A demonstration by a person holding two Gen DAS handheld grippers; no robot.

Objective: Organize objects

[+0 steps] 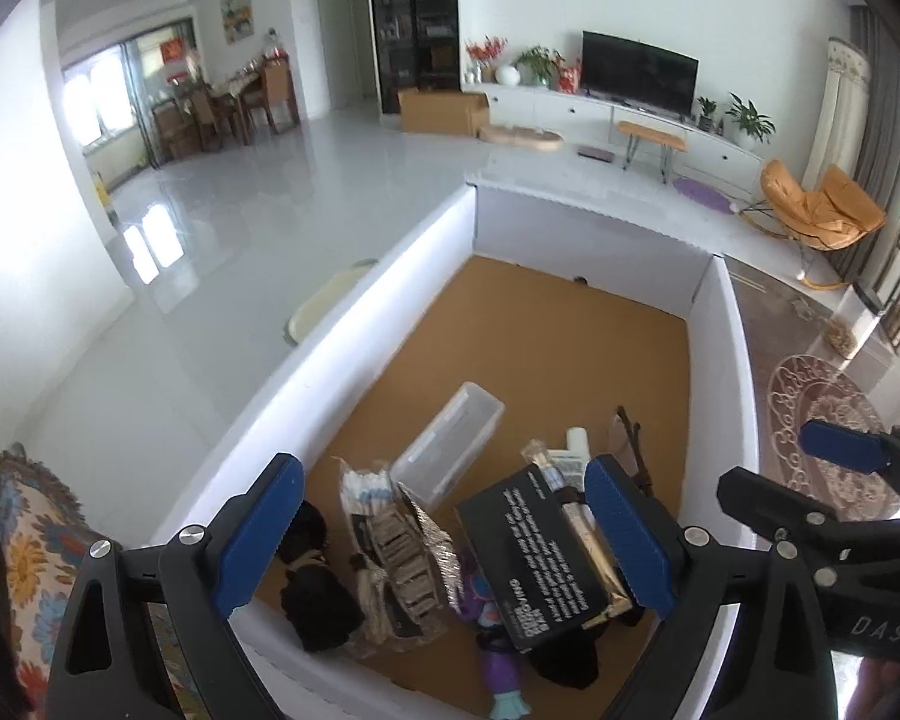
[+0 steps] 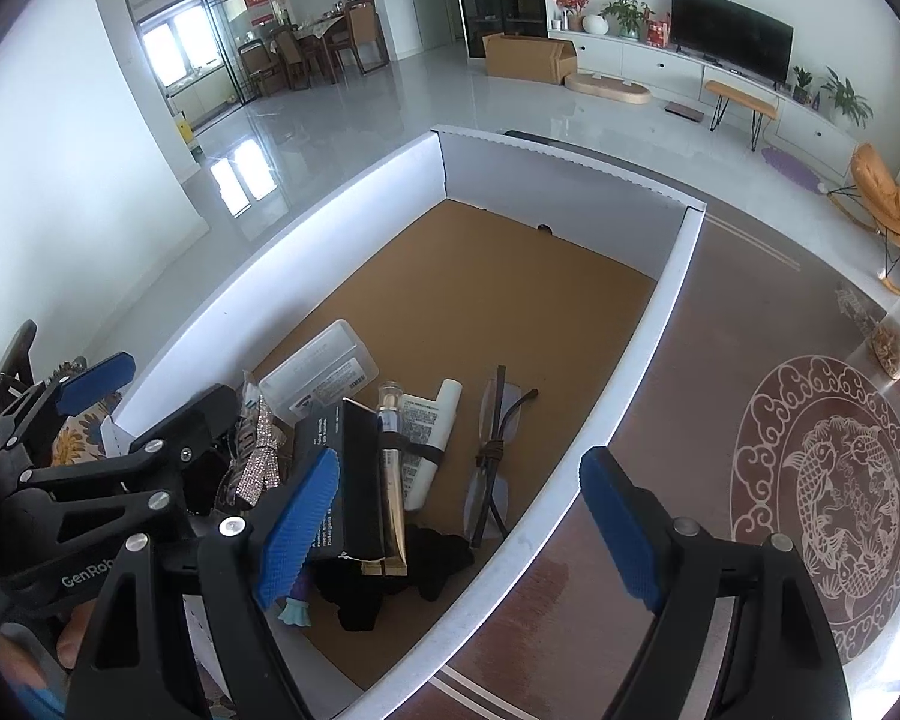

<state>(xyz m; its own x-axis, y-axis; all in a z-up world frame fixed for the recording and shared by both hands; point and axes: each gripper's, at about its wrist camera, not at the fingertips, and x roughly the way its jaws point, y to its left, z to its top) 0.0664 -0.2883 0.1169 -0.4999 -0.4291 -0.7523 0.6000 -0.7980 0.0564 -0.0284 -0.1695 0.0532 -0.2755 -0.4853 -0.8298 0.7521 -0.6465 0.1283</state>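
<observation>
A large white-walled box (image 1: 342, 360) with a brown cardboard floor (image 2: 480, 300) holds a pile of objects at its near end. The pile has a clear plastic case (image 1: 450, 444), a black box with white print (image 1: 540, 546), a sparkly packet (image 1: 402, 546), a purple toy (image 1: 492, 648), black cloth (image 1: 318, 588), tubes (image 2: 432, 432) and glasses (image 2: 492, 444). My left gripper (image 1: 444, 534) is open above the pile. My right gripper (image 2: 456, 516) is open over the box's near right wall. Neither holds anything.
The box sits on a brown table with a round fish emblem (image 2: 828, 504). A patterned cushion (image 1: 36, 540) lies at the left. Beyond are a glossy white floor, a TV unit (image 1: 636, 114), an orange chair (image 1: 822, 204) and a cardboard carton (image 1: 444, 108).
</observation>
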